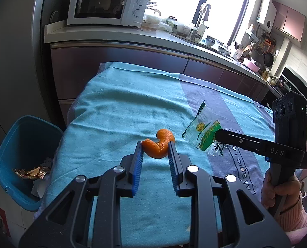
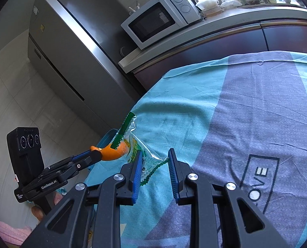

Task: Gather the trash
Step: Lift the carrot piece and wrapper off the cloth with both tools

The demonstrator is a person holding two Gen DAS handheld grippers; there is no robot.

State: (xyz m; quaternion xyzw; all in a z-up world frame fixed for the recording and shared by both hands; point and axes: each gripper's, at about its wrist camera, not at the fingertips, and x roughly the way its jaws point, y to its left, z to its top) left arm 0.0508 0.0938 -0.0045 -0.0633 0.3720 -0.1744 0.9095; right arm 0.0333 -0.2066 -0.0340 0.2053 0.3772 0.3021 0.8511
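Pinching an orange peel (image 1: pixel 158 145) on the cloth (image 1: pixel 116 111): left gripper (image 1: pixel 156 147), marked "GenRobot.AI" on its side. Spread around a green wrapper (image 1: pixel 203 133) just right of the peel: right gripper (image 2: pixel 155 155), marked "DAS". Readable on the cloth: "Magic" and "OVE". Left of the cloth, lower: blue bin (image 1: pixel 14 144) with brown wrappers.

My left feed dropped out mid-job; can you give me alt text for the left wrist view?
The left tool brackets a curled orange peel on the teal cloth. Right of it, the right tool reaches a clear green wrapper. A blue bin sits lower left.
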